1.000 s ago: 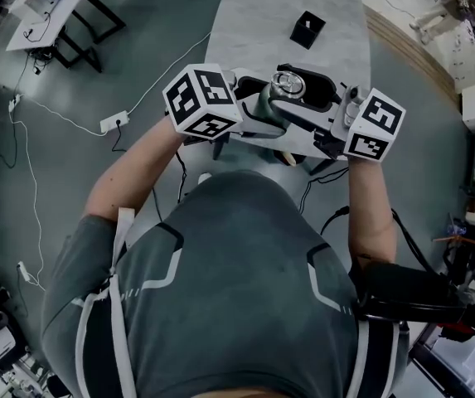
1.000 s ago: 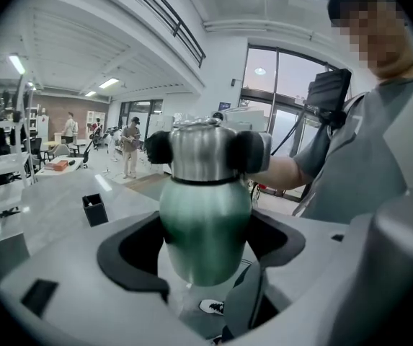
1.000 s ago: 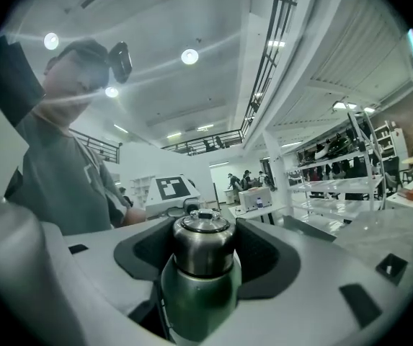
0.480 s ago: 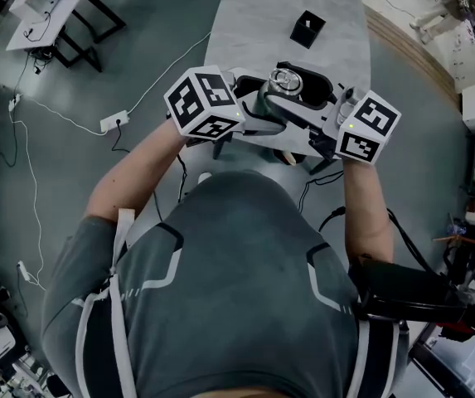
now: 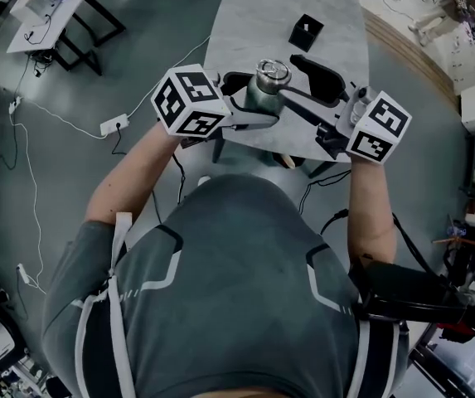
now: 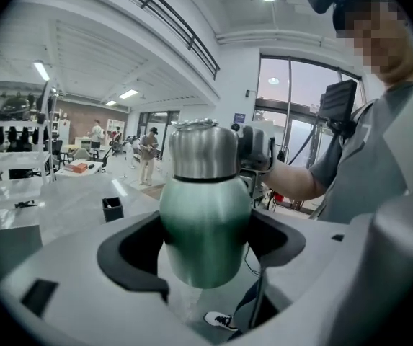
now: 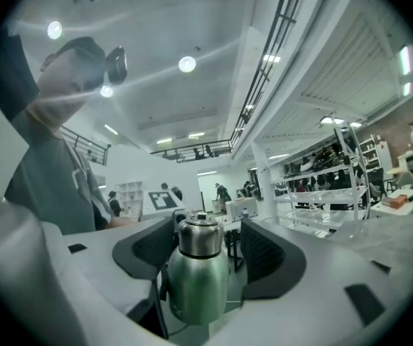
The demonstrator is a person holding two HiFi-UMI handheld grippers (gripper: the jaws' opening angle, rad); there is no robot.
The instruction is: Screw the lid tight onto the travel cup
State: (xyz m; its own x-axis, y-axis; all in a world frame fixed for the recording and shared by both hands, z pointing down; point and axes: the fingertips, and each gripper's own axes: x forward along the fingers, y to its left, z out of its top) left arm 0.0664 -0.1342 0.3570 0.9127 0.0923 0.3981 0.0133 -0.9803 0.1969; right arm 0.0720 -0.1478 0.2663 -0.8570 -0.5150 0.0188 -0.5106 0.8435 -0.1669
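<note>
The travel cup point(image 5: 264, 94) has a green body and a steel lid point(image 5: 273, 71). It hangs above the near edge of the grey table point(image 5: 254, 15). My left gripper point(image 5: 249, 102) is shut on its body, and in the left gripper view the dark pads point(image 6: 130, 254) press both sides of the cup point(image 6: 205, 225). My right gripper point(image 5: 293, 80) comes in from the right. Its jaws have just been opening. In the right gripper view the lid point(image 7: 200, 238) stands between the wide jaws of the right gripper point(image 7: 200, 254), with a gap to the pads.
A small black box point(image 5: 307, 30) sits farther back on the table, also seen in the left gripper view as the box point(image 6: 111, 207). A power strip point(image 5: 114, 123) and cables lie on the floor to the left. People stand far off in the hall.
Both grippers and the cup have shifted away from the person's body, over the table edge. The right gripper's jaws have spread and come off the lid.
</note>
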